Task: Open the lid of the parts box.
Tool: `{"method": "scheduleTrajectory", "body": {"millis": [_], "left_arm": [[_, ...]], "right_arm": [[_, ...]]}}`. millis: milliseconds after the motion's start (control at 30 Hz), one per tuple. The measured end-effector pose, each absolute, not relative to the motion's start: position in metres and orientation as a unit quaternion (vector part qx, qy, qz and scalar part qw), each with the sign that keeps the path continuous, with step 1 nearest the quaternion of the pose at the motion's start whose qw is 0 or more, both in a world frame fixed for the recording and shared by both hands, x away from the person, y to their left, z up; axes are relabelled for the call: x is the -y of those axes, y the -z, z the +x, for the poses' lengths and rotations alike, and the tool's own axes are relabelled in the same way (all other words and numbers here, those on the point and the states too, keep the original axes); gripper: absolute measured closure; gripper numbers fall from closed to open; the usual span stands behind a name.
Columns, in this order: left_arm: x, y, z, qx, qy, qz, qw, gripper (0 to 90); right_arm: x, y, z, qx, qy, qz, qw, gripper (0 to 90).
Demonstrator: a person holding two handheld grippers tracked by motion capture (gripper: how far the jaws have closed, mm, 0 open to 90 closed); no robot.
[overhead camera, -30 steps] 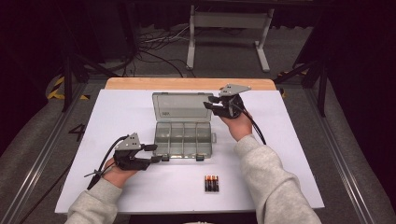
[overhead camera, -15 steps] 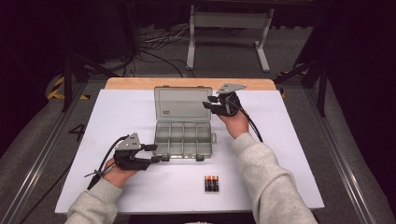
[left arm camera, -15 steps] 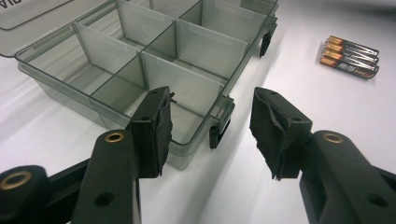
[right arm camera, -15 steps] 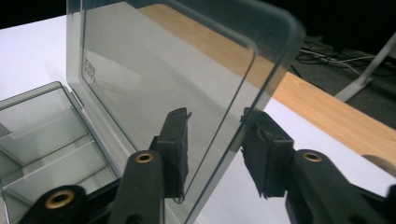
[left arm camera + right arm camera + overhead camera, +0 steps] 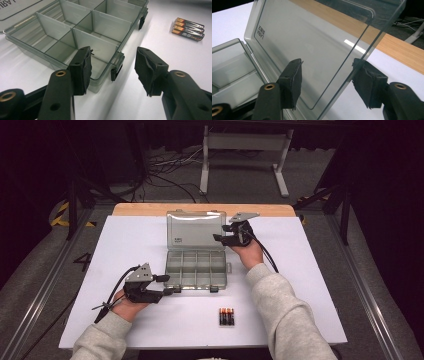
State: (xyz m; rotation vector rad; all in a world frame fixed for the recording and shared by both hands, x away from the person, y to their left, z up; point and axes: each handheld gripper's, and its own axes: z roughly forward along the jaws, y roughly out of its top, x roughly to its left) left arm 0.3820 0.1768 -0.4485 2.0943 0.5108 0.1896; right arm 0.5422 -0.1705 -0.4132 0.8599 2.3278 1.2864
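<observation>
A clear plastic organizer box (image 5: 196, 269) lies open at mid-table, its compartments (image 5: 100, 22) empty and its lid (image 5: 195, 230) tilted back. My right gripper (image 5: 220, 234) is at the lid's right edge. Its jaws have just been opening, and the lid's edge (image 5: 342, 72) stands between them with neither pad pressing on it. My left gripper (image 5: 171, 285) rests at the box's front left corner. It is open and straddles the front wall beside a dark latch (image 5: 117, 68). Several batteries (image 5: 226, 316) lie side by side near the front edge.
The white tabletop (image 5: 310, 285) has a wooden strip (image 5: 150, 209) along its far edge. Beyond it stand a metal frame (image 5: 245, 142) and floor cables. The batteries (image 5: 188, 28) lie right of the box's front wall.
The lid has swung further back and now stands fully open. My right gripper has sunk a little with it and its jaws have widened. The left hand has not moved.
</observation>
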Motion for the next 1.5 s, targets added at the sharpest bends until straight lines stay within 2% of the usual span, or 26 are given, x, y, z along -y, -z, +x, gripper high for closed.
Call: {"method": "scheduleTrajectory", "body": {"millis": [933, 1233, 1367, 1467, 1500], "left_arm": [[-0.173, 0.450, 0.382, -0.200, -0.058, 0.858, 0.469, 44.2], [-0.174, 0.450, 0.382, -0.198, -0.053, 0.858, 0.471, 43.1], [-0.176, 0.448, 0.381, -0.201, -0.056, 0.854, 0.476, 38.2], [-0.179, 0.446, 0.381, -0.204, -0.057, 0.849, 0.484, 35.8], [-0.181, 0.443, 0.380, -0.204, -0.062, 0.846, 0.489, 32.6]], "right_arm": [[0.174, 0.432, 0.552, -0.817, -0.444, 0.349, 0.118, 27.4], [0.176, 0.433, 0.552, -0.818, -0.437, 0.354, 0.117, 23.9], [0.178, 0.426, 0.549, -0.820, -0.436, 0.350, 0.123, 23.1], [0.181, 0.414, 0.542, -0.818, -0.444, 0.343, 0.127, 19.8], [0.183, 0.407, 0.537, -0.816, -0.451, 0.337, 0.128, 18.0]]}}
